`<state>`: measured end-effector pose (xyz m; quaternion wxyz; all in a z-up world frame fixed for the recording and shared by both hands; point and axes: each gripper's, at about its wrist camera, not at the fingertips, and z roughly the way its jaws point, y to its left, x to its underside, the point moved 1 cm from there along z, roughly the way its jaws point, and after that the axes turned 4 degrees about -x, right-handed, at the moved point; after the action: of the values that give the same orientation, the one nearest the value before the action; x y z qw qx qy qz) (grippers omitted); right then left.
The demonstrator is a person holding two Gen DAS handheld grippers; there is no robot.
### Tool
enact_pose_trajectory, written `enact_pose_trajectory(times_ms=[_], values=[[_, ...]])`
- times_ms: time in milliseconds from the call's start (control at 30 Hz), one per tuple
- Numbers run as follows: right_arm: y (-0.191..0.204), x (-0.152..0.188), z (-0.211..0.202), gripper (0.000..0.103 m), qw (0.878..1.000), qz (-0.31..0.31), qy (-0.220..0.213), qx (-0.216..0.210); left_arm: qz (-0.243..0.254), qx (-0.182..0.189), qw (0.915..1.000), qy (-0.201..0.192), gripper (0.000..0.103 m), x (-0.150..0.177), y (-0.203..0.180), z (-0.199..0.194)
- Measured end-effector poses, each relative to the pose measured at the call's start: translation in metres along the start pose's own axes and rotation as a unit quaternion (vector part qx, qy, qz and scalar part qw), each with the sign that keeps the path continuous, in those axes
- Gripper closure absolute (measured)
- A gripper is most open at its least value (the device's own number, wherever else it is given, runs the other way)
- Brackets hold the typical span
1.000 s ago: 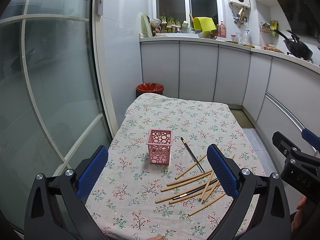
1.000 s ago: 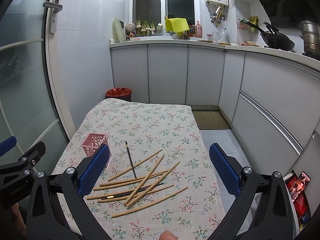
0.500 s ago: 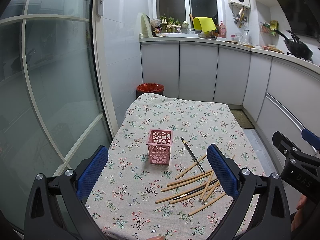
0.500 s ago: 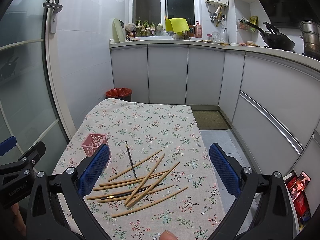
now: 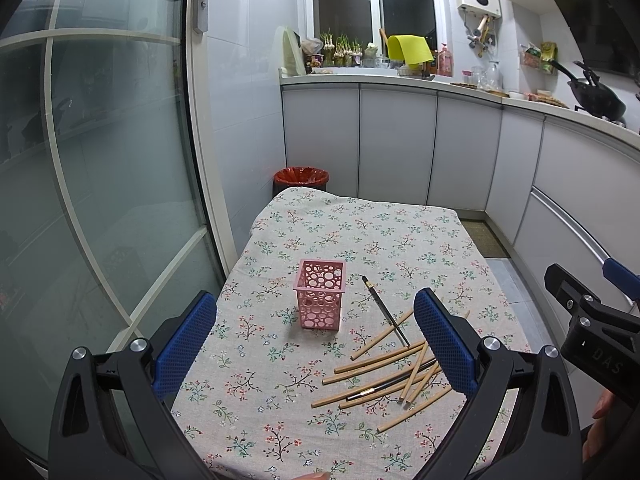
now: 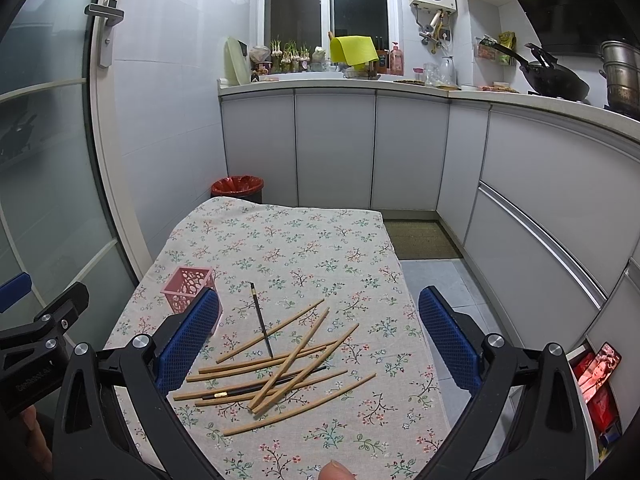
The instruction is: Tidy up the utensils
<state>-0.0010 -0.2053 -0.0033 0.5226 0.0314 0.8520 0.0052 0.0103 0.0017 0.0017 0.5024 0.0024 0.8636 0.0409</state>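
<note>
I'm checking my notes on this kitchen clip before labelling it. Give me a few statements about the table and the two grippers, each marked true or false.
1. The pink basket stands upright on the flowered tablecloth. True.
2. Some wooden chopsticks are already inside the basket. False: they all lie in a loose pile on the cloth beside it, and the basket looks empty.
3. The right gripper is open and holds nothing. True.
4. The left gripper is shut on a chopstick. False: it is open and empty.
5. One black chopstick lies apart toward the basket, its tip reaching the pile. True.
</note>
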Motion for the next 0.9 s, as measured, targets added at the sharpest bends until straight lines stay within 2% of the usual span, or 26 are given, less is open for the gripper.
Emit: enact_pose_trajectory(times_ms=[567, 733, 800, 900], values=[[0.0, -0.001, 0.001, 0.007, 1.0, 0.001, 0.002, -0.001, 0.001, 0.001, 1.0, 0.001, 0.007, -0.007, 0.0, 0.0], [-0.011, -0.012, 0.013, 0.007, 1.0, 0.009, 0.022, -0.003, 0.017, 0.011, 0.9997, 0.011, 0.007, -0.013, -0.008, 0.019], [-0.017, -0.02, 0.021, 0.007, 0.999, 0.018, 0.036, -0.009, 0.028, 0.04, 0.9985, 0.024, 0.007, -0.018, -0.014, 0.032], [-0.029, -0.032, 0.043, 0.007, 0.997, 0.037, 0.071, -0.012, 0.058, 0.089, 0.9915, 0.076, 0.007, -0.022, -0.03, 0.058]])
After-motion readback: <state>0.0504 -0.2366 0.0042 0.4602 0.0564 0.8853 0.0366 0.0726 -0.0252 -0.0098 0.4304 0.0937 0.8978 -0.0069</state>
